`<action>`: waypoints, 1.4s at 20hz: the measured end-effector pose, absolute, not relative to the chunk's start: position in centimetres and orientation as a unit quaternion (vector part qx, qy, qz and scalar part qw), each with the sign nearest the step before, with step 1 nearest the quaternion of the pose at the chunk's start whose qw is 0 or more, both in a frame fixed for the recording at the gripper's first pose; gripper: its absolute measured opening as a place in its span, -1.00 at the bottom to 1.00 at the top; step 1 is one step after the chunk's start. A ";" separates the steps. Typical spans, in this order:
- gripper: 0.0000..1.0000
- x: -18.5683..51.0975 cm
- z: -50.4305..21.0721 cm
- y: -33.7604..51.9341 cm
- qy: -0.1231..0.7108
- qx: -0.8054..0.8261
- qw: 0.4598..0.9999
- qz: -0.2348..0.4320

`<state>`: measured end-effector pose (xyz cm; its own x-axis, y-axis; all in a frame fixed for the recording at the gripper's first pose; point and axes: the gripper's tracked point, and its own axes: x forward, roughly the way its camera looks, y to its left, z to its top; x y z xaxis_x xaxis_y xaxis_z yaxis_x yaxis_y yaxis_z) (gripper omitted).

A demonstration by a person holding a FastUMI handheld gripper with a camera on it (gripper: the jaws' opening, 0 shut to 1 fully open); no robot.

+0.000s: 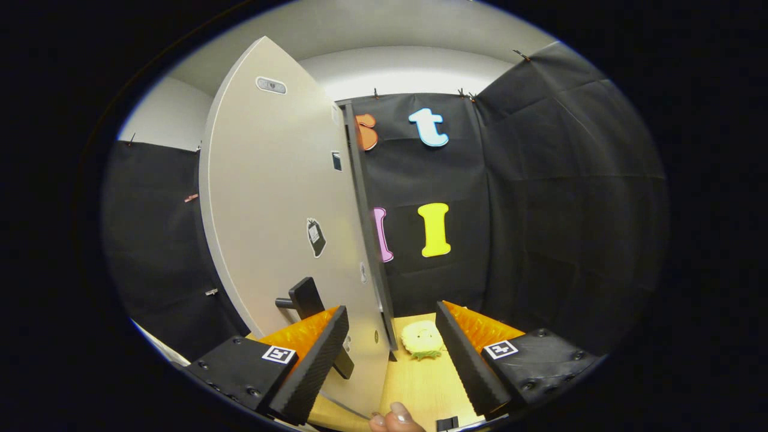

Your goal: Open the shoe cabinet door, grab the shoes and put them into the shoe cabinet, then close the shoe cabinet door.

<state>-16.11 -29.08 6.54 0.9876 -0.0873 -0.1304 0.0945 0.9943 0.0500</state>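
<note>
Between the two fingers of the tool [393,354] the free edge of the shoe cabinet door [282,210] is seen, a pale panel standing swung out, its dark edge strip running down toward the light wooden surface [420,384]. The fingers are held wide apart and nothing is clamped; the left finger [312,366] lies in front of the door's face, just below the dark handle [306,298], while the right finger [468,360] stands clear of the door, over the surface. Whether the left finger touches the panel cannot be told.

A small yellow shoe [423,340], soft-looking and slipper-like, lies on the surface just beyond the door's edge and just ahead of the fingers, nearer the right one. Only one such piece is made out. A fingertip [399,413] of a person is seen at the near edge of the surface, between the fingers.

The door-opening step is judged to be done or nearly done, since the panel is well swung out. The grabbing step appears to be in hand next. For that, the tool would need to be carried past the door edge, lowered, and centred so that the shoe sits between both fingers before they are brought together. Care would be called for to keep the left finger from catching the door or its handle. The cabinet's interior cannot be made out.
</note>
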 end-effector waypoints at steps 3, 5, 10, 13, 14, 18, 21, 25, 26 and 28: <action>0.96 -15.2 6.2 -25.6 0.061 0.032 0.997 -0.035; 0.96 -14.2 5.8 -23.3 0.059 0.034 0.997 -0.032; 0.96 -11.3 4.7 -17.8 0.055 0.037 0.998 -0.021; 0.96 -8.8 3.7 -14.5 0.060 0.034 0.998 -0.007; 0.96 -8.1 3.3 -13.5 0.065 0.031 0.997 -0.003; 0.97 -6.1 2.2 -10.0 0.071 0.033 0.997 0.010; 0.96 -5.1 1.8 -8.3 0.075 0.033 0.997 0.016; 0.96 -4.6 1.6 -6.8 0.074 0.024 0.997 0.018; 0.97 -4.8 1.8 -6.2 0.073 0.021 0.997 0.019; 0.97 -5.1 2.0 -5.3 0.070 0.015 0.997 0.020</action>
<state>-5.07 -5.28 2.05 0.9895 0.0422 -0.1383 -0.0380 0.9987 0.0331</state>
